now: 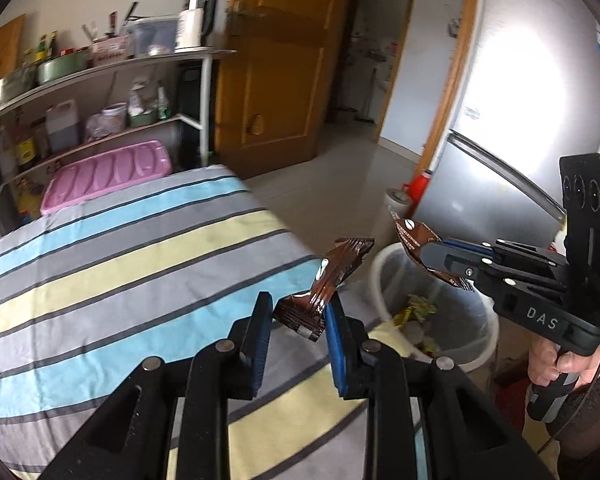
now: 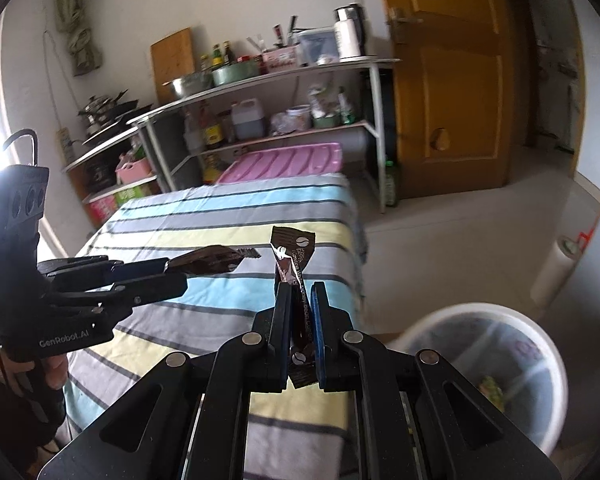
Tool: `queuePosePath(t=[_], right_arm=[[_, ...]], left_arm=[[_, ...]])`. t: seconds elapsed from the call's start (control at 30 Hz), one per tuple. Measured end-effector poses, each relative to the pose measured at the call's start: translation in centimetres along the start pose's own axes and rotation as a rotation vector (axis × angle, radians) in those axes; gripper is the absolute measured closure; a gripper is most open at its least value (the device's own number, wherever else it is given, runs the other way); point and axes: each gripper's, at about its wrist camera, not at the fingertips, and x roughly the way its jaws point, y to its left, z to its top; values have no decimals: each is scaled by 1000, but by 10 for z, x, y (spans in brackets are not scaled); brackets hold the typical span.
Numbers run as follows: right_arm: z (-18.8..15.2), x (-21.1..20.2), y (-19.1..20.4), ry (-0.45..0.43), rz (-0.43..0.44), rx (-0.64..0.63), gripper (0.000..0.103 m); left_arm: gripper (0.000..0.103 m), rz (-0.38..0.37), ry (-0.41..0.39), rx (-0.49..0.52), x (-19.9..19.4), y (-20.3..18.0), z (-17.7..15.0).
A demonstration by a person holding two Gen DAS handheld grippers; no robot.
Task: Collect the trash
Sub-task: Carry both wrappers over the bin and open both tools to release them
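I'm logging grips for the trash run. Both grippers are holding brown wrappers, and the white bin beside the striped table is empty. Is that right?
Not quite: the white bin is not empty. The left wrist view shows yellow and green trash at its bottom. The rest holds: the left gripper and right gripper each hold a brown wrapper by the striped table.

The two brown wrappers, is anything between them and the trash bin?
Nothing visible. The left gripper pinches one brown wrapper over the striped table's edge, the right gripper the other wrapper, and the white bin stands open-topped beside the table.
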Motion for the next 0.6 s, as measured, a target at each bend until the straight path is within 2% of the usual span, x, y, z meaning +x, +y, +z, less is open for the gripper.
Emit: queuePosePath(t=[0.3,0.6], right_arm=[[-24,-40,-49,-11,-107,73,93],[-56,-66,-110,17,-212,178,93]], left_arm=[[76,-76,29,73,27,-58,9],[76,-154,88,151,59,-124,6]])
